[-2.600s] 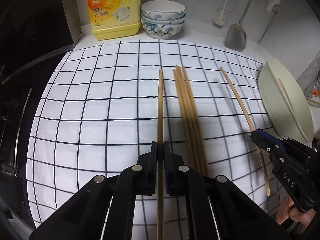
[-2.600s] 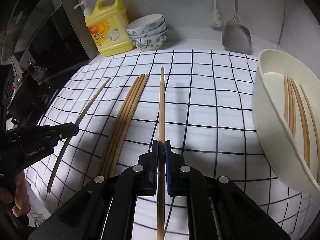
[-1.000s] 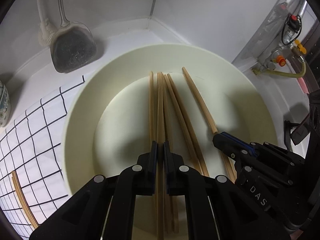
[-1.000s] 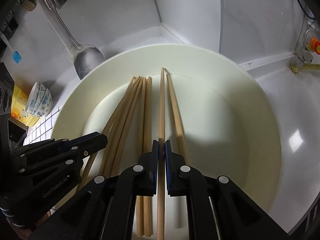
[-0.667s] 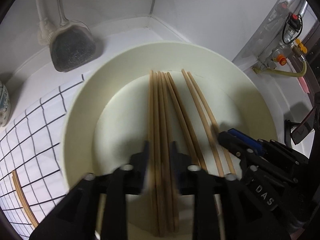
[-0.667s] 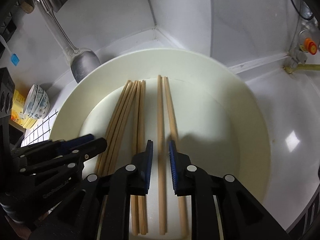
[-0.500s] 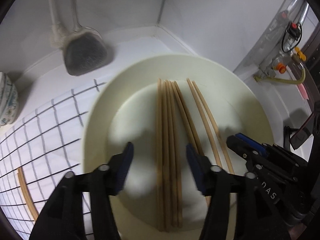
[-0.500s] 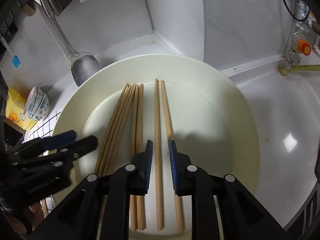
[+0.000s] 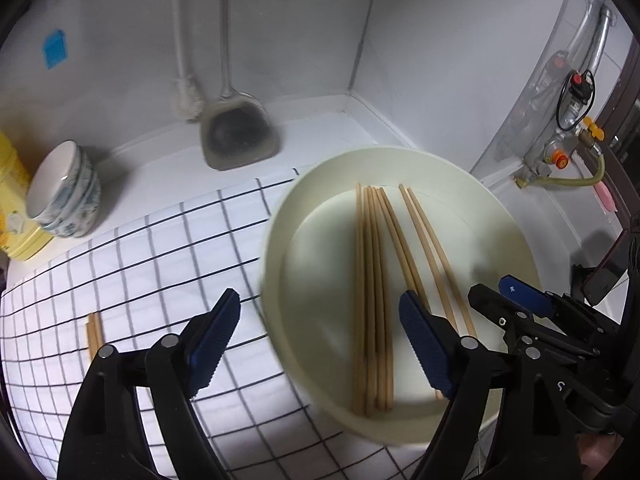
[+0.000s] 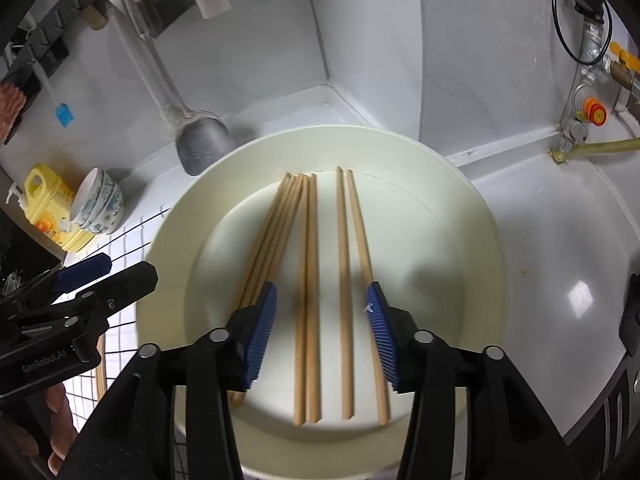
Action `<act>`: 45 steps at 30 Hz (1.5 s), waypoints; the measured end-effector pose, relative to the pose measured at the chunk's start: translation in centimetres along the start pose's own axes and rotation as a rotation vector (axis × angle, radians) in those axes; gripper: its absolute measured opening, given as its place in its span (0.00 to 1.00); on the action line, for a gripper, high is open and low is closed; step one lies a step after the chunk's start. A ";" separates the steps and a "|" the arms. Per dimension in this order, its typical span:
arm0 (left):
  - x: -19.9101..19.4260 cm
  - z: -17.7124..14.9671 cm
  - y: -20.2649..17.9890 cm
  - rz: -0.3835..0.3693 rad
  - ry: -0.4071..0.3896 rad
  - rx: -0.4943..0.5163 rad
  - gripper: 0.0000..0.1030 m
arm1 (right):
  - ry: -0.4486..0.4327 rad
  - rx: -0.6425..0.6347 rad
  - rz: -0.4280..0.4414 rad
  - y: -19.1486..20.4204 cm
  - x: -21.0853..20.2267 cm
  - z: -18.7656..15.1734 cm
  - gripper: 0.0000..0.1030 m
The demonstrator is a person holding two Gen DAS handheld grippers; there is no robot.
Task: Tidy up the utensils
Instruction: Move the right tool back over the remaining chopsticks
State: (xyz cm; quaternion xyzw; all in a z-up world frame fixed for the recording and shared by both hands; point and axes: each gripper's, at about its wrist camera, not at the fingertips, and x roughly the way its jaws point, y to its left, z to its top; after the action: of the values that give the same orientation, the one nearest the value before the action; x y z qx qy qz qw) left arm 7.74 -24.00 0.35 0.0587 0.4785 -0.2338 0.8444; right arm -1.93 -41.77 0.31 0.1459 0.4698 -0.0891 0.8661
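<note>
Several wooden chopsticks (image 9: 372,288) (image 10: 308,292) lie side by side in a wide cream bowl (image 9: 280,216) (image 10: 472,248). My left gripper (image 9: 320,320) hangs above the bowl's left rim, its jaws opening wide, nothing between the pads. My right gripper (image 10: 322,308) hovers over the bowl's middle, jaws opening too, the chopsticks lying loose beneath it. In the left wrist view the right gripper (image 9: 508,300) shows at the lower right. In the right wrist view the left gripper (image 10: 96,276) is at the left. More chopsticks (image 9: 94,334) rest on the checked cloth (image 9: 140,272).
Stacked patterned bowls (image 9: 64,192) and a yellow detergent bottle (image 10: 44,204) stand at the back left. A metal spatula (image 9: 238,136) and a brush (image 9: 186,96) hang on the wall behind. Gas valves and a yellow hose (image 9: 568,168) sit at the right. A hand (image 10: 52,432) holds the left gripper.
Both grippers let go of their chopsticks, which now lie in the bowl. Both jaws have spread apart and both grippers have risen, the left one also drawing back toward the cloth.
</note>
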 end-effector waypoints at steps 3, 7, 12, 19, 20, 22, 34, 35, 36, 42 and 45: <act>-1.4 -0.5 0.8 0.017 -0.022 -0.015 0.86 | -0.010 -0.008 0.021 0.9 -1.0 -0.3 0.56; -3.1 -1.4 2.4 0.054 -0.047 -0.035 0.87 | -0.014 -0.035 0.053 2.3 -1.5 -0.6 0.63; -4.9 -3.1 4.7 0.116 -0.059 -0.089 0.90 | -0.014 -0.088 0.095 4.5 -1.6 -1.0 0.65; -7.1 -6.7 9.3 0.210 -0.025 -0.189 0.92 | -0.035 -0.182 0.145 7.9 -2.0 -1.6 0.68; -7.6 -7.3 10.0 0.224 -0.024 -0.206 0.92 | -0.037 -0.192 0.153 8.4 -2.0 -1.7 0.68; -8.5 -8.4 11.5 0.255 -0.027 -0.239 0.92 | -0.040 -0.214 0.180 9.7 -2.3 -2.1 0.68; -13.3 -14.7 22.1 0.321 -0.037 -0.375 0.92 | -0.045 -0.277 0.214 18.0 -4.0 -7.2 0.70; -13.5 -15.1 22.9 0.314 -0.038 -0.379 0.92 | -0.043 -0.283 0.214 18.7 -4.0 -7.7 0.70; -13.8 -15.7 23.8 0.315 -0.045 -0.378 0.92 | -0.040 -0.295 0.208 19.8 -3.9 -8.4 0.70; -14.0 -17.8 27.4 0.294 -0.055 -0.368 0.92 | 0.024 -0.301 0.192 23.8 -1.5 -11.8 0.70; -13.6 -18.5 28.6 0.276 -0.059 -0.354 0.92 | 0.050 -0.318 0.160 25.4 0.1 -13.3 0.70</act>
State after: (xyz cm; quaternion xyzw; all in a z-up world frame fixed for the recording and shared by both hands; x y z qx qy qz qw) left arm 0.36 11.85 -1.75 -0.0323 0.4744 -0.0300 0.8792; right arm -4.94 -13.36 -2.28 0.0461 0.4862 0.0590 0.8707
